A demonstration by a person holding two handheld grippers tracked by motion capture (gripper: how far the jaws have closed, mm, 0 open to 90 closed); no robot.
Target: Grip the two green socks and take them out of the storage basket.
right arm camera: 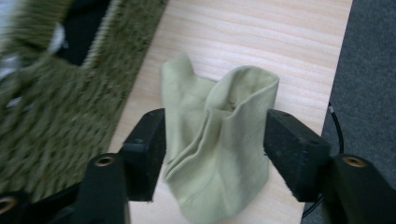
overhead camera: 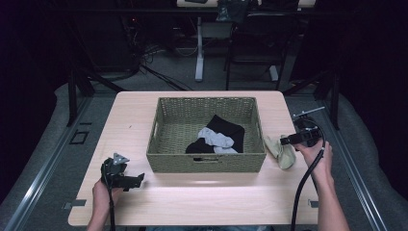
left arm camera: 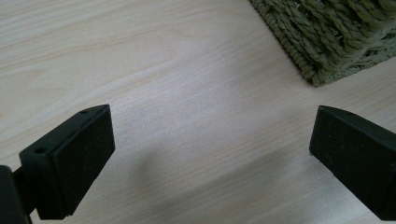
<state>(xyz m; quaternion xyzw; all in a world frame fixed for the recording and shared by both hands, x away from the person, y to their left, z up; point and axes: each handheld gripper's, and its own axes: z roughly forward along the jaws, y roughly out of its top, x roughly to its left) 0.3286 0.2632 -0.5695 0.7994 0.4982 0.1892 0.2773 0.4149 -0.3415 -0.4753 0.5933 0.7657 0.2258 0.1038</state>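
- Right tool [right arm camera: 215, 154] stood open astride the sock [right arm camera: 219, 154], pads apart from it, placed for a grip.
- Left tool [left arm camera: 210, 154] idled open over the table [left arm camera: 177, 84].

A test room or lab is shown. The wooden desk [overhead camera: 192, 202] is ringed by black metal frames [overhead camera: 77, 91], loose cables [overhead camera: 144, 53] are spread on the grey floor [overhead camera: 168, 77], and dark curtains are hung around.
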